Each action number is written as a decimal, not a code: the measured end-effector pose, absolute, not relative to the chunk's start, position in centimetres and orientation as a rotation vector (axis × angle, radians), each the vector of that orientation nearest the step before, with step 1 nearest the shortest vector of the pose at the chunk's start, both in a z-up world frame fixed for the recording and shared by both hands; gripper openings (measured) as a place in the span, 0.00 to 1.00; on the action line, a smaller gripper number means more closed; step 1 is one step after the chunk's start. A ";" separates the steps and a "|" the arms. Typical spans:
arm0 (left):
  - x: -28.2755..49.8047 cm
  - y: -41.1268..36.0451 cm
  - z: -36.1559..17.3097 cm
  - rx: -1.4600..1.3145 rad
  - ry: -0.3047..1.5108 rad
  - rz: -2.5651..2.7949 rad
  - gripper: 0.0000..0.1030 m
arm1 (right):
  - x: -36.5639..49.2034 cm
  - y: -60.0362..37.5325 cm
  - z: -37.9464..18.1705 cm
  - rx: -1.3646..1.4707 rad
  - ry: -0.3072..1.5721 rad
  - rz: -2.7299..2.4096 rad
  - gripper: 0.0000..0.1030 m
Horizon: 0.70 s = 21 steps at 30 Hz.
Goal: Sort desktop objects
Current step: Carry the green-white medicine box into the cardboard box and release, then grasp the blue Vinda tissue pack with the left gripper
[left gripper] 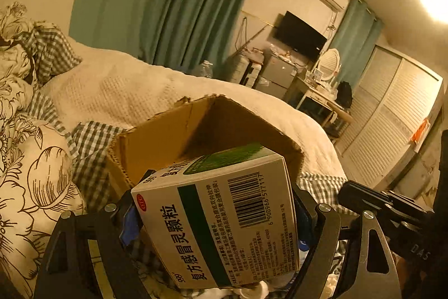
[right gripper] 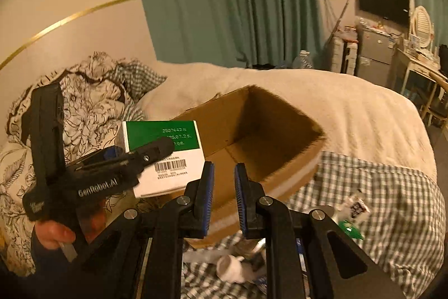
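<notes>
Two grippers in frame, both over the bed. We note them left to right.

Left gripper (left gripper: pixel 218 217): our jaws stand wide and are clamped on the medicine box (left gripper: pixel 224 217), a white carton with a green band, Chinese print and a barcode. It sits tilted between the fingers (left gripper: pixel 130 220), its flanks against the blue pads, its far end reaching past the fingertips. Seen from the right wrist view, the same box (right gripper: pixel 165 156) shows its green top face with printed date codes, carried by the left gripper (right gripper: pixel 156 150), whose handle is held by a hand (right gripper: pixel 56 234) at the lower left.

Ahead of the left fingertips, just beyond the box: the open cardboard box (left gripper: pixel 168 136), its top edges torn, resting on the bedding. The medicine box overlaps its near rim in the left wrist view (whether it is already over the opening we cannot tell).

Right gripper (right gripper: pixel 224 195): our jaws are drawn nearly together with only a narrow slot between the blue pads, and nothing is gripped. The cardboard box (right gripper: pixel 252 136) lies directly beyond these fingertips. Below the fingers, on the checked sheet (right gripper: pixel 378 187), lie a small white object (right gripper: pixel 232 268) and, right of the fingers, a green-and-white wrapper (right gripper: pixel 351 226), both blurred.
</notes>
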<state>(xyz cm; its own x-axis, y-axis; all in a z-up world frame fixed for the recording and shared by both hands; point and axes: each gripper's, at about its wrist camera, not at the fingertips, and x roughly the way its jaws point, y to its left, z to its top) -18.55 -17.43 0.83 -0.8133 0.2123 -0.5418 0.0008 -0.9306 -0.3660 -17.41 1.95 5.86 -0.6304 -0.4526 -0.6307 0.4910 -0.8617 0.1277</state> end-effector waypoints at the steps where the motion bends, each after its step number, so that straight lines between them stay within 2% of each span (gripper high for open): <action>1: -18.6 -17.6 0.7 -0.904 -0.552 2.834 0.83 | -17.8 1.4 5.7 0.933 0.082 -2.445 0.14; 3: -18.4 -17.5 0.5 -0.882 -0.546 2.832 0.88 | -18.0 1.0 5.6 0.945 0.079 -2.459 0.15; 4: -18.3 -17.4 0.5 -0.881 -0.522 2.843 0.92 | -18.0 1.2 5.6 0.948 0.069 -2.469 0.24; 5: -18.3 -17.0 0.5 -0.887 -0.469 2.871 1.00 | -17.7 1.8 5.5 0.957 0.065 -2.482 0.42; 7: -18.1 -15.9 0.9 -0.856 -0.383 2.908 1.00 | -17.0 3.4 5.5 0.977 0.073 -2.520 0.59; 11: -17.7 -13.7 1.0 -0.825 -0.271 2.915 1.00 | -14.4 8.6 4.2 1.082 0.113 -2.603 0.59; 14: -17.5 -12.9 0.9 -0.848 -0.235 2.950 1.00 | -12.4 12.8 2.6 1.173 0.108 -2.661 0.64; 15: -17.5 -12.6 0.9 -0.860 -0.216 2.964 1.00 | -11.7 14.2 1.8 1.210 0.079 -2.663 0.67; 21: -13.8 -8.3 1.5 -0.791 -0.094 2.944 1.00 | -9.7 19.3 -6.1 1.466 -0.160 -2.545 0.67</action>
